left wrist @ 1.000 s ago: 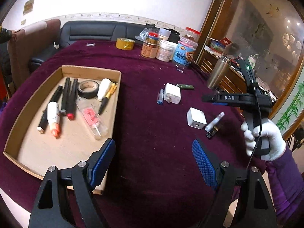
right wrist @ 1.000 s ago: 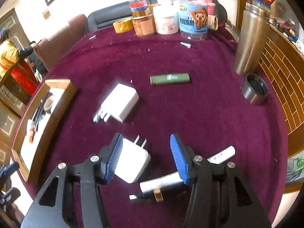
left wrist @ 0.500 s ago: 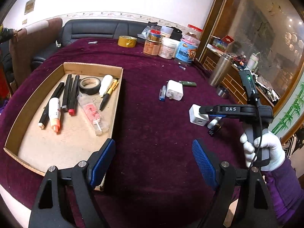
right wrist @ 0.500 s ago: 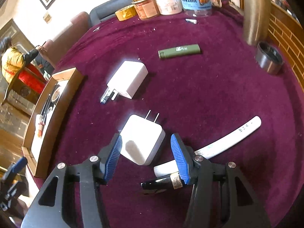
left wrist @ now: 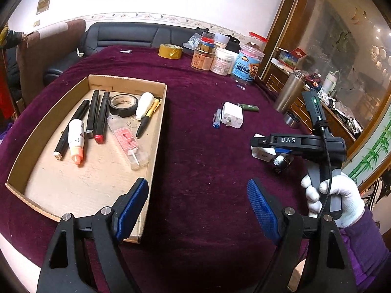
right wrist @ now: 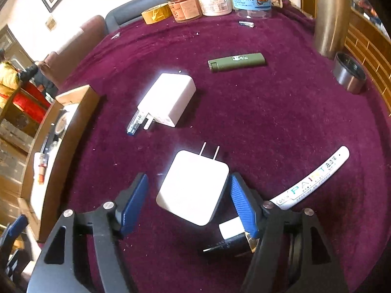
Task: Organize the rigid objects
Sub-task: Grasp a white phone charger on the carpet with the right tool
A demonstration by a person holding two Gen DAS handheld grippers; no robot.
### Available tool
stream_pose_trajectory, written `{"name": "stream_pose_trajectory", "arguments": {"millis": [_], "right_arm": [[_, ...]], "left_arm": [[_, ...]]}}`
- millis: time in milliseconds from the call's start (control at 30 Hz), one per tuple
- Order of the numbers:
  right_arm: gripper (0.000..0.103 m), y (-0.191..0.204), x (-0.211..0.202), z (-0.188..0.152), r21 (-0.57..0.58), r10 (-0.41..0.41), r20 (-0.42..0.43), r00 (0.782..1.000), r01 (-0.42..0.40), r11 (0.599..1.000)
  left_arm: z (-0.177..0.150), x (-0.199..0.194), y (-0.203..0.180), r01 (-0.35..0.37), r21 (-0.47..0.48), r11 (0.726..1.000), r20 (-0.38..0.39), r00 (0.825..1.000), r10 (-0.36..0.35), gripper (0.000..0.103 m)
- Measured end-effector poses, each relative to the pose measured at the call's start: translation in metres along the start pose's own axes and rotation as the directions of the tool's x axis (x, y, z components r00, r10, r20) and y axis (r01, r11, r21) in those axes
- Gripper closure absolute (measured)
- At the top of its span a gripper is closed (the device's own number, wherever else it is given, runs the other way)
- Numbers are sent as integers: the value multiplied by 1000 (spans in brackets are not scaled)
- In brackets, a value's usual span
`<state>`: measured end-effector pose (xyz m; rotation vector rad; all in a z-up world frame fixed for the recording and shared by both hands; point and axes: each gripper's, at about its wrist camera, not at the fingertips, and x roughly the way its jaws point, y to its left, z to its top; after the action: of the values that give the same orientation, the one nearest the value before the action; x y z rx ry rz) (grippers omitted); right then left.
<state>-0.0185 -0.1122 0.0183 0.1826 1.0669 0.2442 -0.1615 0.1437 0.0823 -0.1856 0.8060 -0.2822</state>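
Your right tongs sit low over the surface, spread open around the charger, the right pad at its edge and the left pad apart. Your left tongs hang open and empty beside the box. The surface wears maroon velvet, with a sofa behind. The charger's prongs point away from you.
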Motion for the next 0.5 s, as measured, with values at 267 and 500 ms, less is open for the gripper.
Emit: {"name": "stream_pose_trajectory", "arguments": {"millis": [267,500], "right_arm": [[48,20,9,-3,-133,-165,20,986,167,977],[48,-5,2,-2,-93,-180,70,981,186,978]], "left_arm": [[1,0,-6,-6,20,1000,3,1000,5,24],[6,6,-11,-15,31,999,-6,1000,16,24]]}}
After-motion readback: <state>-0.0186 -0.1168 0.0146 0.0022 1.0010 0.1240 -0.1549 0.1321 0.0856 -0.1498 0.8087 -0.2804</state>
